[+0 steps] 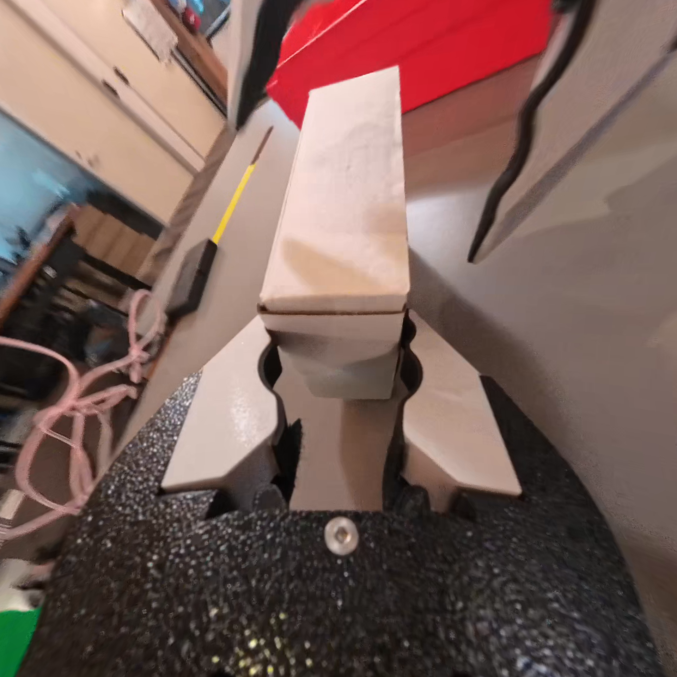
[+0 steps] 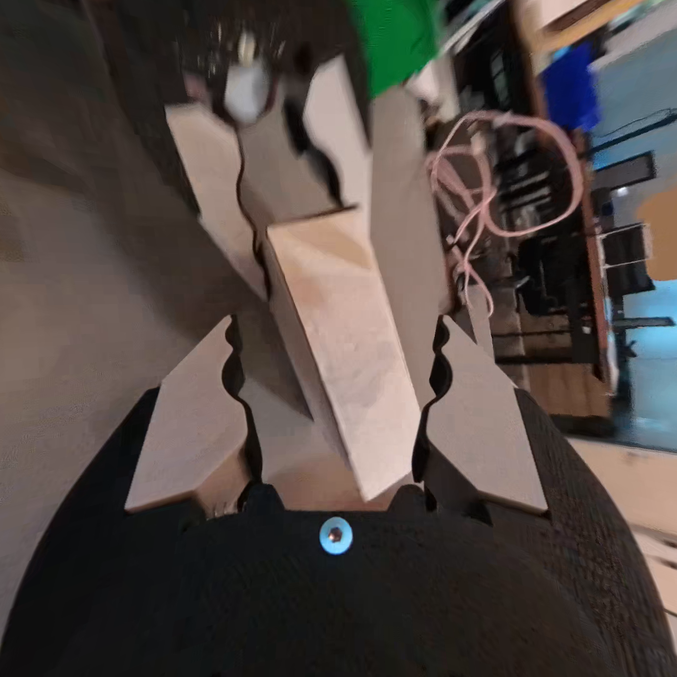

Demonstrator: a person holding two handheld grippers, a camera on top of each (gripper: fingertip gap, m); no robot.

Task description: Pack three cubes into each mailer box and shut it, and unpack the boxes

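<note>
The white mailer box (image 1: 340, 205) is shut, its lid seam closed along the near end, and it is lifted clear of the grey table (image 1: 549, 329). The left gripper (image 1: 339, 351) clamps the box's near end, one finger against each narrow side. In the right wrist view the same box (image 2: 340, 329) runs slantwise between the fingers of the right gripper (image 2: 337, 337), which stand wide and do not seem to press it; one corner of the box reaches almost to that gripper's black body.

Beyond the box, a red box (image 1: 421, 55) lies on the table. To the left of the box, past the table's edge, pink cord (image 1: 73, 384) hangs in loops.

The step looks like carrying or handing over a closed box. Done well, the left grip stays firm and square until the right fingers close flat on the box's opposite sides, clear of the lid seam, so the lid is not pried open.
</note>
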